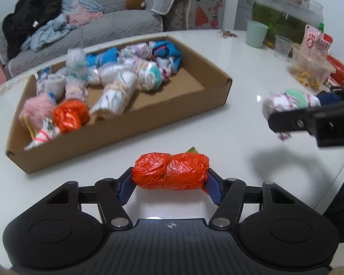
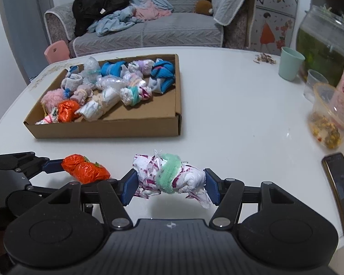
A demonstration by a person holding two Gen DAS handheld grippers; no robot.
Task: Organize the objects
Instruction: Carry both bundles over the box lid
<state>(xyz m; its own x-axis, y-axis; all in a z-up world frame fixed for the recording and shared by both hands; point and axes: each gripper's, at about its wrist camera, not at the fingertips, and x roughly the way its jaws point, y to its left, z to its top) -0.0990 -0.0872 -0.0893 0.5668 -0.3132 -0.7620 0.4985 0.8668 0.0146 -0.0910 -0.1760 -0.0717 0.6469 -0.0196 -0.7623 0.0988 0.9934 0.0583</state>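
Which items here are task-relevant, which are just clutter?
In play: orange bag bundle in left tool; white-purple bundle with green tie in right tool; cardboard box of bundles.

Clutter: green cup, fish tank, phone, snack tub.

Lighting is even, indoor and fairly bright, coming from overhead. The white table [image 1: 252, 91] shows mild glare, with a small reflection near the right gripper [image 1: 293, 105]. That gripper and its bundle [image 1: 286, 100] are motion-blurred in the left view and cast a soft shadow below. Fisheye distortion bends the table edge and sofa [image 2: 149, 29]; corners vignette to black. The centre is sharp in both views.
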